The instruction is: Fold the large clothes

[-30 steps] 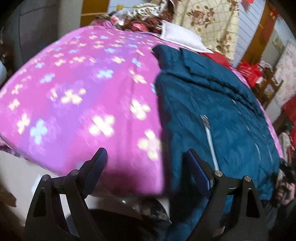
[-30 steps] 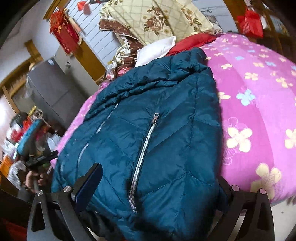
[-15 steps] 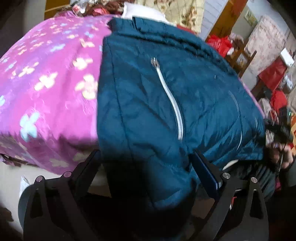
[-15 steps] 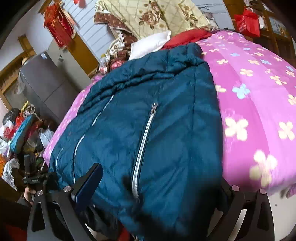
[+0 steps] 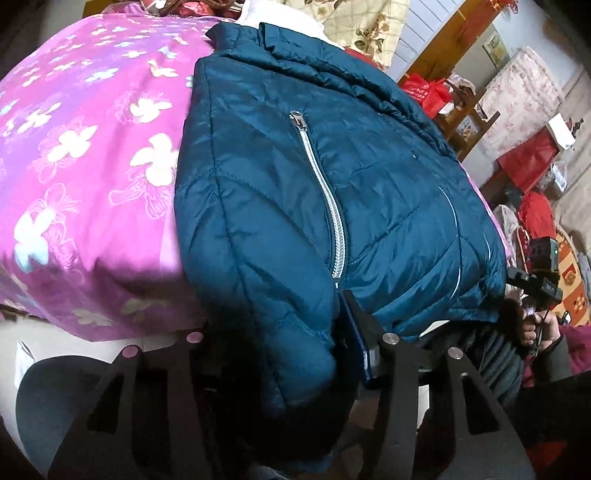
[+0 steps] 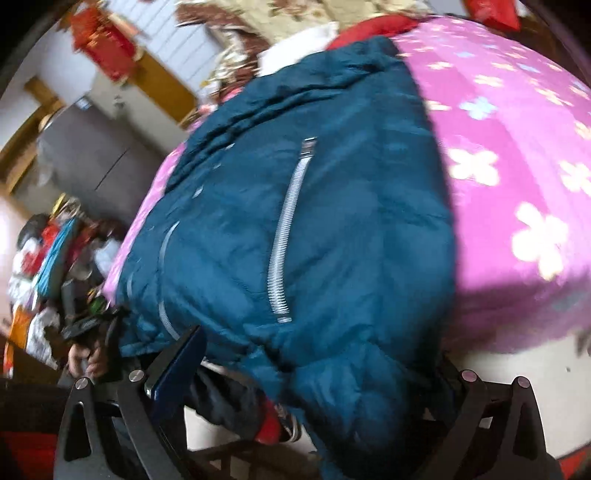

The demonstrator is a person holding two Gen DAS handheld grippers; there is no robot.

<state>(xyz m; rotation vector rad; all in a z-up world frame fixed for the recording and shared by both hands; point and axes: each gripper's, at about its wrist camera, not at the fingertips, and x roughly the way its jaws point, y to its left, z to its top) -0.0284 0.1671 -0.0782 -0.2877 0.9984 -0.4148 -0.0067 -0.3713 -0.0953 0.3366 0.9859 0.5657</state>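
A dark teal quilted jacket (image 5: pixel 295 184) with a silver zipper lies on a pink flowered bedspread (image 5: pixel 85 155), its lower part hanging over the bed's near edge. My left gripper (image 5: pixel 280 354) is shut on the jacket's lower hem; the left finger is hidden by the fabric. In the right wrist view the same jacket (image 6: pixel 314 221) fills the middle, blurred by motion. My right gripper (image 6: pixel 314 373) stands wide open with the hanging hem between its fingers.
Pillows and a floral quilt (image 5: pixel 362 22) pile at the bed's head. Red bags (image 5: pixel 424 88), shelves and clutter stand beside the bed. A grey cabinet (image 6: pixel 92 166) stands at the left of the right wrist view. White bed side (image 6: pixel 517 373) shows below the bedspread.
My left gripper moved right from the bedspread onto the jacket's hem and closed on it. My right gripper dropped lower at the hem and stayed open.
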